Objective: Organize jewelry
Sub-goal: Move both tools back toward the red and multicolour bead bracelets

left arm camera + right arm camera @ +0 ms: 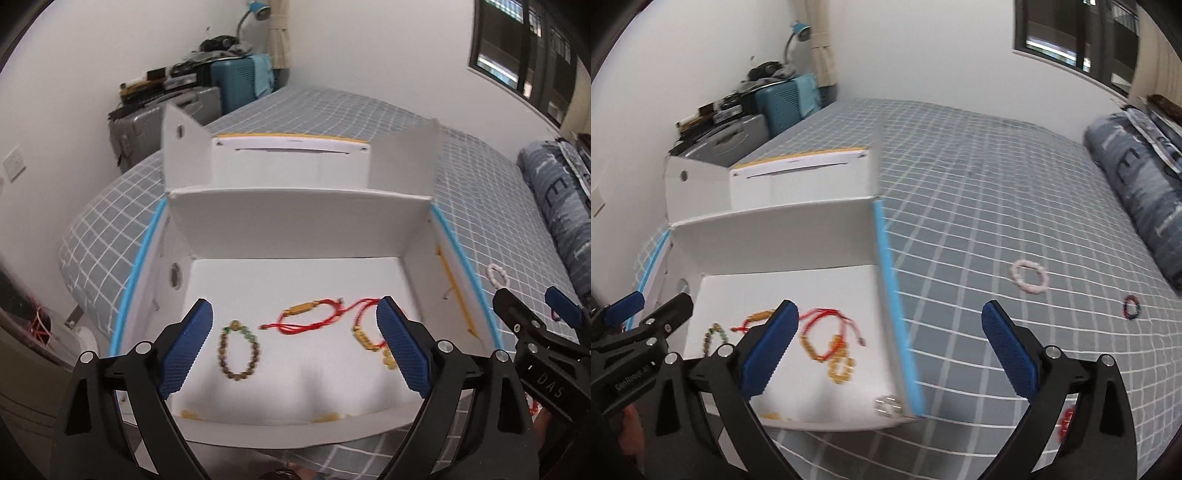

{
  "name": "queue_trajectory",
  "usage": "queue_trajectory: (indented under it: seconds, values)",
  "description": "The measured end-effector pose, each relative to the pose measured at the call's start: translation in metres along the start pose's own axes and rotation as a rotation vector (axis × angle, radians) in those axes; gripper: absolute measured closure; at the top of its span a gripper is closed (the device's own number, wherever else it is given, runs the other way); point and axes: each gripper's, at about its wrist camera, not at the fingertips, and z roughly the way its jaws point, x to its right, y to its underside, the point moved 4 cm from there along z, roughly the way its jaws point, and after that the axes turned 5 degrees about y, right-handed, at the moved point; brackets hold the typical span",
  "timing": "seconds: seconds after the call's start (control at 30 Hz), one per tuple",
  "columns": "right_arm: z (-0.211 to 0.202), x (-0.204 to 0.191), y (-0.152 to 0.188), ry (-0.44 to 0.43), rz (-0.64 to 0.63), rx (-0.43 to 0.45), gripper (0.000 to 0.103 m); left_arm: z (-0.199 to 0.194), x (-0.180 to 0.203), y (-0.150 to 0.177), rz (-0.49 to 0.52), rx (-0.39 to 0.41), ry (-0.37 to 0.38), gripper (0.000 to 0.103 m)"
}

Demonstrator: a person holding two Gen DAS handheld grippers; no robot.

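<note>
An open white box [295,229] with blue edges sits on the checked bed. Inside lie a brown bead bracelet [238,350], a red cord bracelet [314,317] and amber bead bracelets [369,338]. My left gripper [295,347] is open and empty over the box's front. My right gripper [890,347] is open and empty over the box's right edge [890,295]. On the bed to the right lie a pink bead bracelet [1029,276], a dark multicoloured bracelet [1132,307] and a red bracelet [1065,421] behind the right finger. The pink one also shows in the left wrist view [497,274].
A rolled grey-blue duvet [1137,192] lies along the bed's right side. Suitcases [177,110] piled with clutter stand against the far wall, left of the bed. The box's lid flaps [406,158] stand upright at its far end.
</note>
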Motion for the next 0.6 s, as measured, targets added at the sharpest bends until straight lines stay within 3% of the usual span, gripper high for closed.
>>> queue_trajectory:
  seconds: [0.3,0.6]
  values:
    - [-0.018,0.082,0.008,0.113,0.065,0.038,0.008,-0.005,0.068,0.005,0.084,0.008,0.085,0.008]
    - [-0.019,0.194,0.021,0.245,0.173,0.026,0.008,-0.002,0.168,0.024,0.205,-0.002,0.197,0.006]
